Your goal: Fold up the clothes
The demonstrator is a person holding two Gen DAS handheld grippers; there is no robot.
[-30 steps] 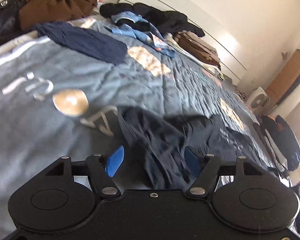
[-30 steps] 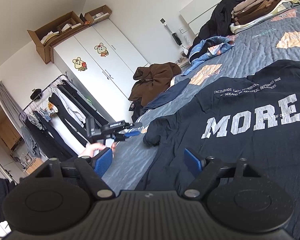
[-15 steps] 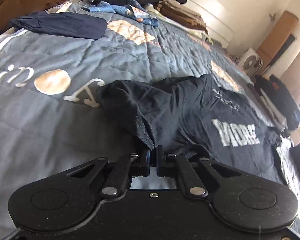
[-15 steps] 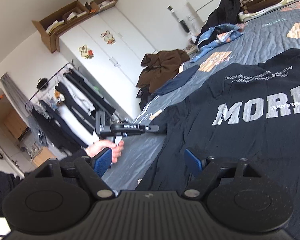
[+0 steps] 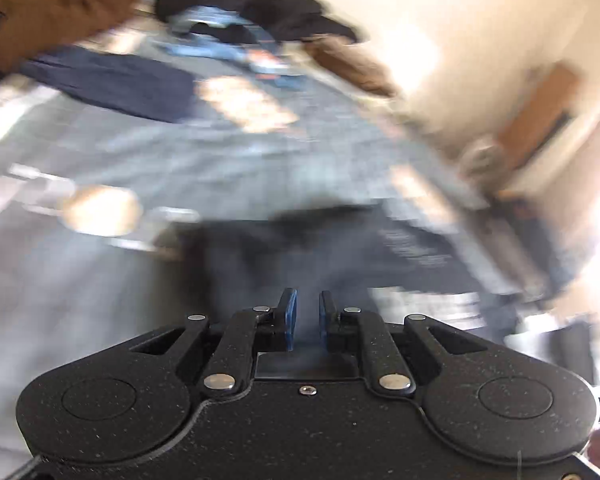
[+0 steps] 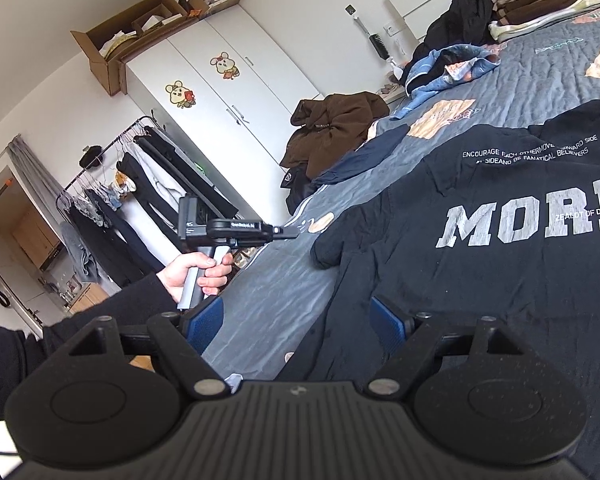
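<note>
The left gripper (image 5: pixel 304 320) has its blue pads close together with a narrow gap, nothing between them. The right gripper (image 6: pixel 296 326) stands wide apart and empty. A hand (image 6: pixel 194 272) in a dark sleeve grasps the left gripper's handle.

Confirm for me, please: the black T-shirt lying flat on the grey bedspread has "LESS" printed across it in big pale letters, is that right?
Not quite. The black T-shirt does lie flat on the grey bedspread, but the big pale letters read "MORE", not "LESS". The right wrist view shows the print clearly.
</note>
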